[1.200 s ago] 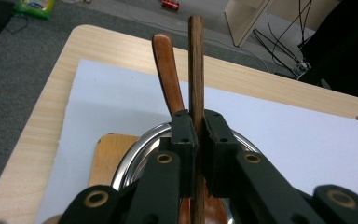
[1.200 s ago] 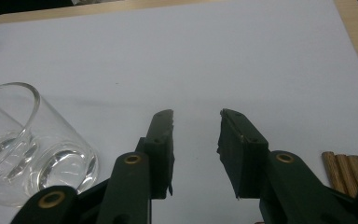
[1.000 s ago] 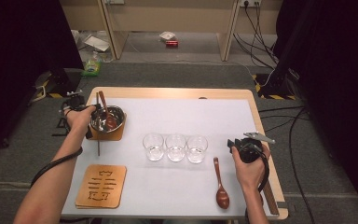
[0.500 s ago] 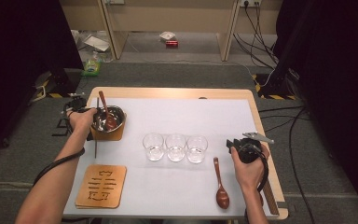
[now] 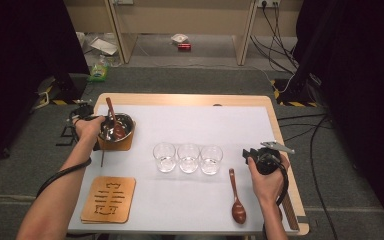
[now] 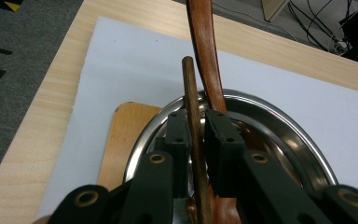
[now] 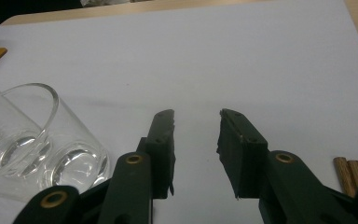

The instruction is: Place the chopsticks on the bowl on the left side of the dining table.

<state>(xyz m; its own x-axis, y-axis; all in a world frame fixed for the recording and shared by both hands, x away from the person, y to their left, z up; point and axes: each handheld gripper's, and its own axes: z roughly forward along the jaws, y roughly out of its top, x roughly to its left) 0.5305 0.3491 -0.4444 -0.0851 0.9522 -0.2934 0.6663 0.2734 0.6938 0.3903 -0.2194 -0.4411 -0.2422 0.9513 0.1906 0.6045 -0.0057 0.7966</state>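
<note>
Starting close to the person, a carved wooden mat [image 5: 108, 198] and a brown spoon [image 5: 237, 197] lie on the counter [image 5: 205, 120]. Just past the spoon, the right hand-held gripper [image 7: 196, 116] waits with its jaws apart and nothing between them. Three glasses [image 5: 188, 158] stand in a row beside it. Farther off, the left hand-held gripper [image 6: 196, 116] sits over the metal bowl [image 6: 279, 121], which rests on a coaster [image 6: 121, 135]. Its jaws have just been opening, with the thin stick [image 6: 192, 93] between them. The pads seem to have let go, so the stick is probably being dropped in the bowl. The left gripper view shows the stick leaning beside the long spoon [image 6: 205, 42]. The right gripper view shows more sticks [image 7: 354, 172].
</note>
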